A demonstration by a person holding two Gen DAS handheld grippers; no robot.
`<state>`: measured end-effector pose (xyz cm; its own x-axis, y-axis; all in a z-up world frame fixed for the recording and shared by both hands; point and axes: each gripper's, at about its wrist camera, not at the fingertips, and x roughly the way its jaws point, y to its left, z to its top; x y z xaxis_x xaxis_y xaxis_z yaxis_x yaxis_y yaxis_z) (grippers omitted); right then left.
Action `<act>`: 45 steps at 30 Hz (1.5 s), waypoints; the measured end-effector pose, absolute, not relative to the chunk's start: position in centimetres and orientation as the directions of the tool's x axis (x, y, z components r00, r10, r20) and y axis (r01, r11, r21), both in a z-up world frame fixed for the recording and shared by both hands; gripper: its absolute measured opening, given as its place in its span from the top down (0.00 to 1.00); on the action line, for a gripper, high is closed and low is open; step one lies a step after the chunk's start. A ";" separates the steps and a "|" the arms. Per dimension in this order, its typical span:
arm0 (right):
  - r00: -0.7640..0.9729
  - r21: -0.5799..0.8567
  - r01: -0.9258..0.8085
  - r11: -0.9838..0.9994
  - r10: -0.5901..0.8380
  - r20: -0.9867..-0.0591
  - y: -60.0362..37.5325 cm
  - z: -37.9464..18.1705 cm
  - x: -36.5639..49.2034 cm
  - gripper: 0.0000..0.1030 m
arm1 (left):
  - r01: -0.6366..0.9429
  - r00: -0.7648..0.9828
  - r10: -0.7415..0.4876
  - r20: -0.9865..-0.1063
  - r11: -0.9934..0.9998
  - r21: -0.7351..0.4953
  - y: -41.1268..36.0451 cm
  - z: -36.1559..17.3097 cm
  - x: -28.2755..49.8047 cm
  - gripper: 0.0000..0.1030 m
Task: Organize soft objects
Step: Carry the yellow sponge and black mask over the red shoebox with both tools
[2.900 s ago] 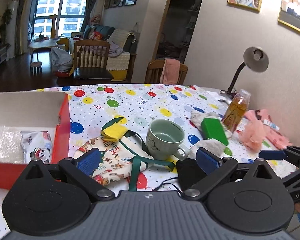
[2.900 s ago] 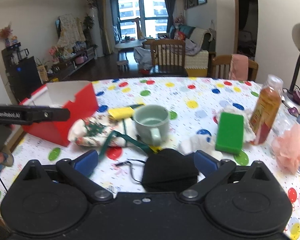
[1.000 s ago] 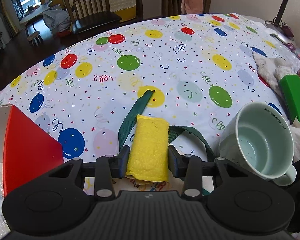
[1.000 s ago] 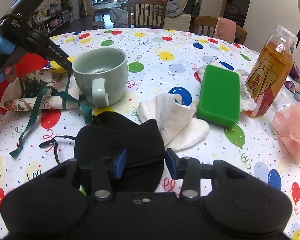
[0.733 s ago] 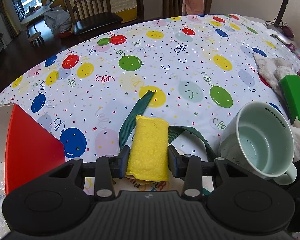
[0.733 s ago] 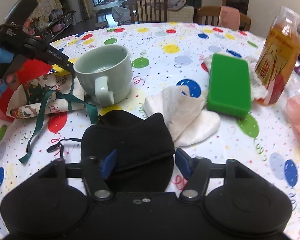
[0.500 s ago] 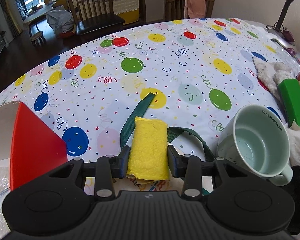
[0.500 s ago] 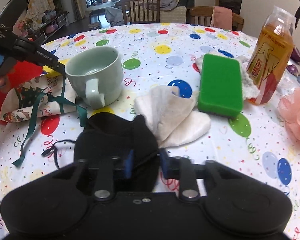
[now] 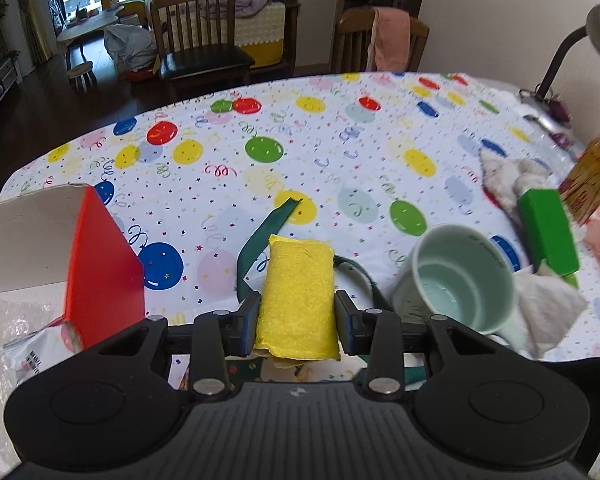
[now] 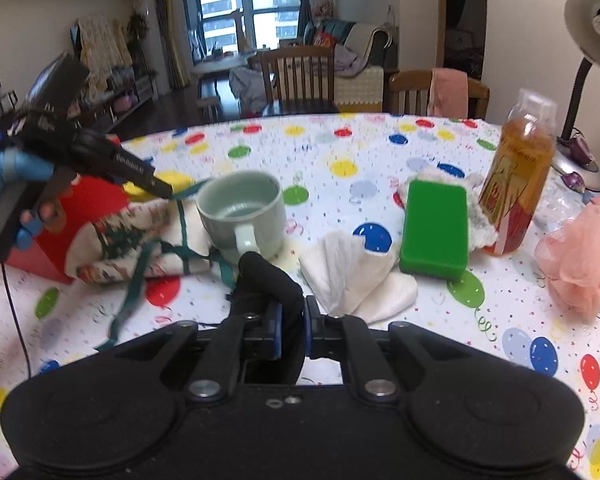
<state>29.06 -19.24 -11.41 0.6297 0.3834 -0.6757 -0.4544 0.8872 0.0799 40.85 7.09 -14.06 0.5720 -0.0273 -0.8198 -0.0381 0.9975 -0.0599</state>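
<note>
The left gripper (image 9: 296,322) has its two pads pressed against the sides of a yellow sponge (image 9: 298,300), which stands out forward between them above a printed cloth bag with green straps (image 10: 140,236). Taking the pale green mug (image 9: 458,284) as landmark, the sponge is just to its left in the left wrist view, and a red box (image 9: 100,272) with a white inner wall sits further left, with a plastic-wrapped packet (image 9: 36,354) inside it.

The right gripper (image 10: 292,330) is nearly closed, its blue pads pinching a bunched-up black face mask (image 10: 270,280) that rises in a hump just in front of the mug's handle. Seen from the right wrist, a blue-gloved hand (image 10: 16,176) holds the left gripper tilted down from the left toward the mug's left side.

Right of the mug lies a crumpled white cloth (image 10: 356,276), then a green sponge (image 10: 436,232) resting against a fluffy white rag (image 10: 478,208), then an amber drink bottle (image 10: 520,176) and a pink bath pouf (image 10: 580,252). Beyond the mug, the balloon-print tablecloth (image 10: 340,148) stretches to wooden chairs (image 10: 296,76).
</note>
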 end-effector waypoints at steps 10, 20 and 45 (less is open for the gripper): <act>0.644 0.159 -0.473 0.867 0.463 -0.609 -19.6 -5.6 27.3 0.92 | -0.038 0.623 -0.072 -0.779 0.992 -0.122 7.5 -9.5 37.1 0.64; 0.627 0.249 -0.505 0.826 0.550 -0.552 -17.0 -1.3 27.7 0.92 | -0.049 0.675 -0.085 -0.733 0.986 -0.160 9.6 -4.5 32.9 0.64; 0.556 0.235 -0.642 0.730 0.654 -0.513 1.9 1.8 29.4 0.91 | -0.217 0.700 0.091 -0.708 0.972 -0.091 23.8 -0.6 24.5 0.63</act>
